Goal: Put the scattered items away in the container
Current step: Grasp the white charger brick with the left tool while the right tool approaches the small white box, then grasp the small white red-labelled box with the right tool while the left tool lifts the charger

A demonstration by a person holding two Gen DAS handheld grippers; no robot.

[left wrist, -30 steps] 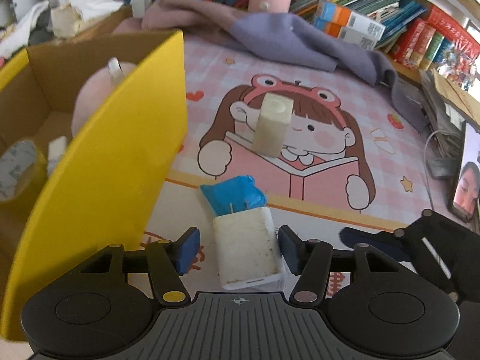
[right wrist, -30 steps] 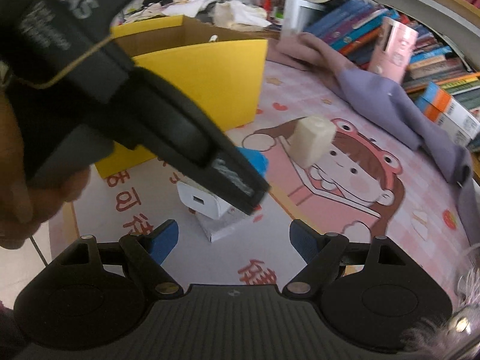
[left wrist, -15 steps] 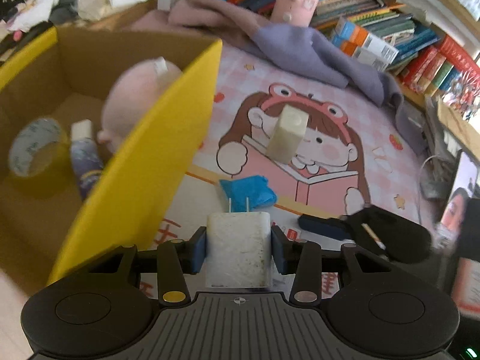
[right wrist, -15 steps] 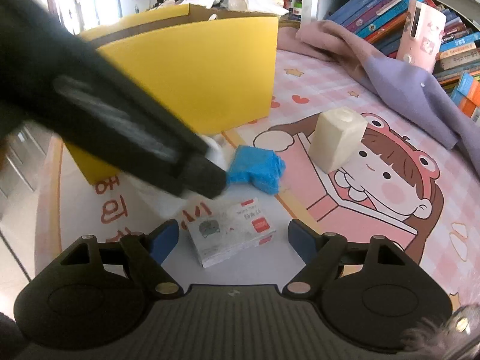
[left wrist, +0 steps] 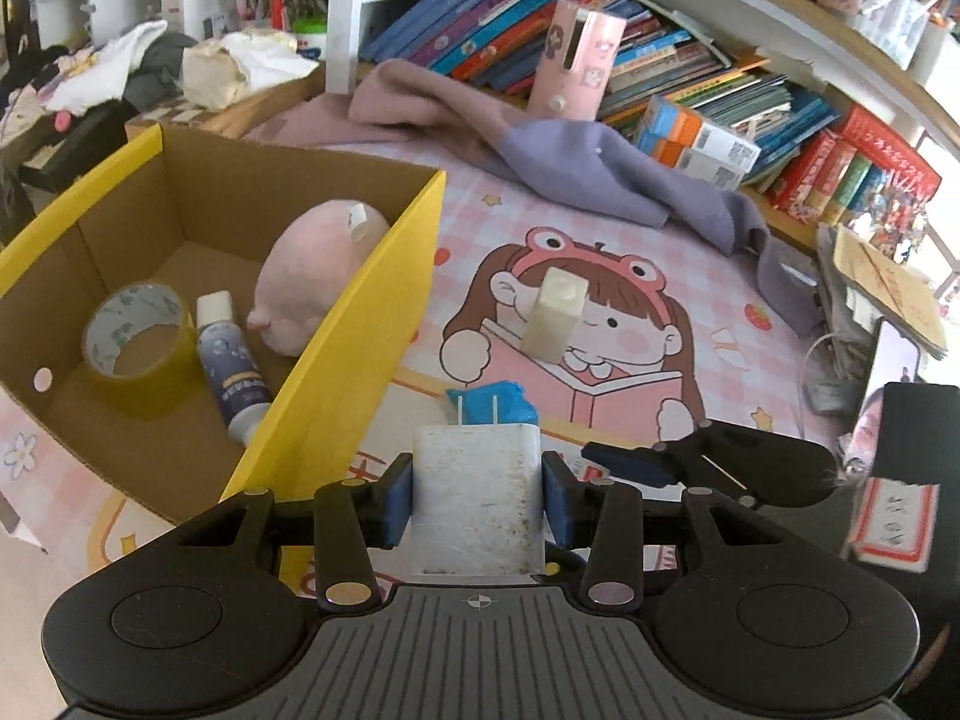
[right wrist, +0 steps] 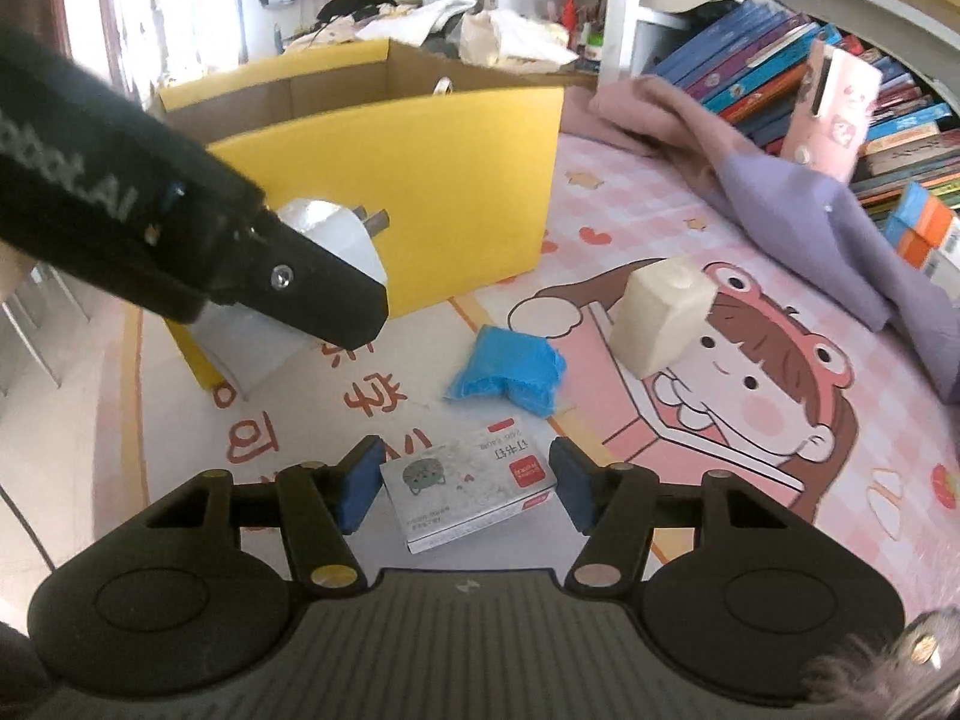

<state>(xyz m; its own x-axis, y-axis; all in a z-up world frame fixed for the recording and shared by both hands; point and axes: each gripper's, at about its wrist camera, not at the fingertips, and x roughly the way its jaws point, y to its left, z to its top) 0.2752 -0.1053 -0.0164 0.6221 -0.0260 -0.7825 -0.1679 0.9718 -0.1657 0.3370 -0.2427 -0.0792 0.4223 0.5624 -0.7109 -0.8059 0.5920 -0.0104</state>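
White charger (left wrist: 477, 498) pinched between left gripper (left wrist: 478, 495) jaws, prongs pointing far, held clear of mat beside yellow box (left wrist: 336, 324). Right gripper (right wrist: 465, 483) jaws closing, not yet touching; small card box (right wrist: 468, 489) lying flat on mat (right wrist: 690, 240) between them. Blue wad (right wrist: 510, 372) and cream block (right wrist: 660, 315) seen farther out.

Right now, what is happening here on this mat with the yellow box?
A person is tidying loose items into the yellow box with two handheld grippers. The left gripper is shut on a white charger plug, held above the mat. The right gripper is closing around a small card box lying on the mat. A blue wad and a cream block are not yet put away.
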